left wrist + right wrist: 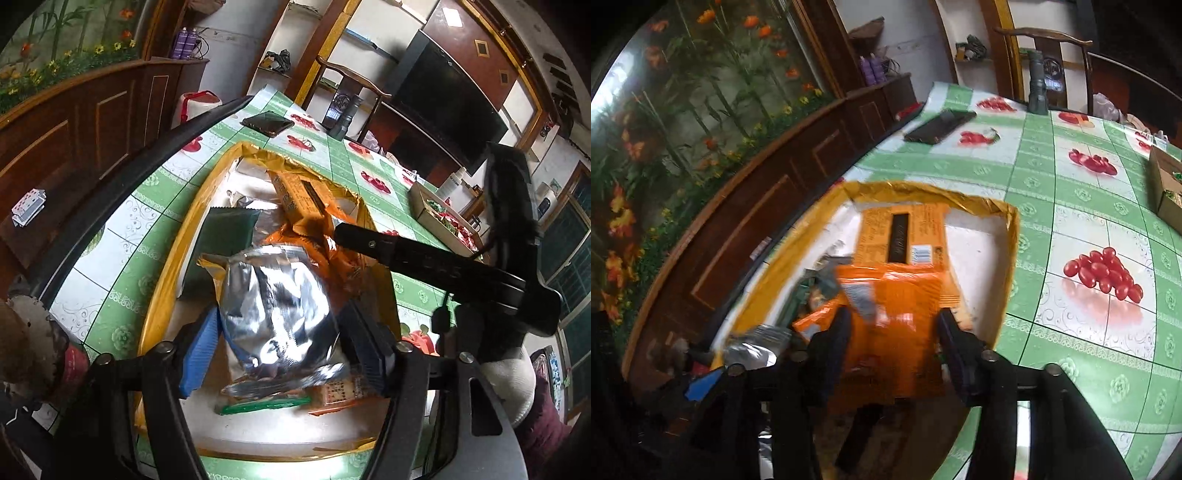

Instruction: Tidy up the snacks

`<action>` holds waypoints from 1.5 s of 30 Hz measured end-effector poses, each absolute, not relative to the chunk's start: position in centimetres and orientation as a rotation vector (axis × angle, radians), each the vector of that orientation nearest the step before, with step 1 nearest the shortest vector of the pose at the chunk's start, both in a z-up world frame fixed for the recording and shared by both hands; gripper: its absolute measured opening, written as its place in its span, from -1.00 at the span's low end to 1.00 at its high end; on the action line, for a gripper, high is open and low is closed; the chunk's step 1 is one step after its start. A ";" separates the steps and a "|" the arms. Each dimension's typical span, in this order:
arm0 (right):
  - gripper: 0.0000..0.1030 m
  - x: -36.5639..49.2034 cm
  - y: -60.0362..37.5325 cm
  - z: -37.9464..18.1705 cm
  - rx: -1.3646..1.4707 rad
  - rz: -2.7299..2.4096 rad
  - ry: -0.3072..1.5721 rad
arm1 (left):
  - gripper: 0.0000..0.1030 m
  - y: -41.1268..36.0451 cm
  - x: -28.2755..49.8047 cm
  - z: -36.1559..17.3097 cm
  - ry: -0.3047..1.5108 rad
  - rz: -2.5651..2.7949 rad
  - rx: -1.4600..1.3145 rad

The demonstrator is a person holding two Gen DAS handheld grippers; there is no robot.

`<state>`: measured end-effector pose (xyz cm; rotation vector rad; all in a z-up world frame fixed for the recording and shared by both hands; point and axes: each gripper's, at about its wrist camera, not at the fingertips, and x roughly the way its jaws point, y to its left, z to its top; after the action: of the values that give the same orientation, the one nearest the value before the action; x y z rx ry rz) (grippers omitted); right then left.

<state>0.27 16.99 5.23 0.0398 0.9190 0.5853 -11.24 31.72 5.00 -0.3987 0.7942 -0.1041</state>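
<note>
A gold-rimmed tray [162,280] on the green checked table holds several snack packets. In the left wrist view my left gripper [279,332] is shut on a silver foil packet [273,295], its blue pads against both sides, just above the tray. An orange packet [299,199] and a dark green packet [225,236] lie behind it. My right gripper [341,230] reaches in from the right. In the right wrist view my right gripper [892,332] is shut on an orange packet [901,328] above the tray [1008,280]. Another orange packet [901,236] lies flat in the tray.
A black phone [267,123] and a dark flashlight [345,118] stand at the table's far end. A cardboard box of sweets [443,218] sits at the right. A wooden chair [1045,48] stands behind the table, a wooden cabinet [92,110] on the left.
</note>
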 end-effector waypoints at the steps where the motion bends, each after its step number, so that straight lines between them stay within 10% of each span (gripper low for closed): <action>1: 0.26 -0.1 16.9 5.6 0.046 0.589 0.903 | 0.37 31.6 -11.3 5.2 0.791 -0.103 -0.396; 23: 0.45 -11.5 7.5 9.1 0.126 0.487 0.652 | 0.72 24.9 -17.3 12.9 0.445 0.095 -0.138; 45: 0.60 -12.0 5.2 6.5 0.090 0.398 0.699 | 0.73 21.8 -13.8 9.0 0.698 0.102 -0.092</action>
<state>-12.04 5.19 6.46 0.0896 0.6993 0.3983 -13.80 21.82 8.98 -0.0920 0.6981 0.1024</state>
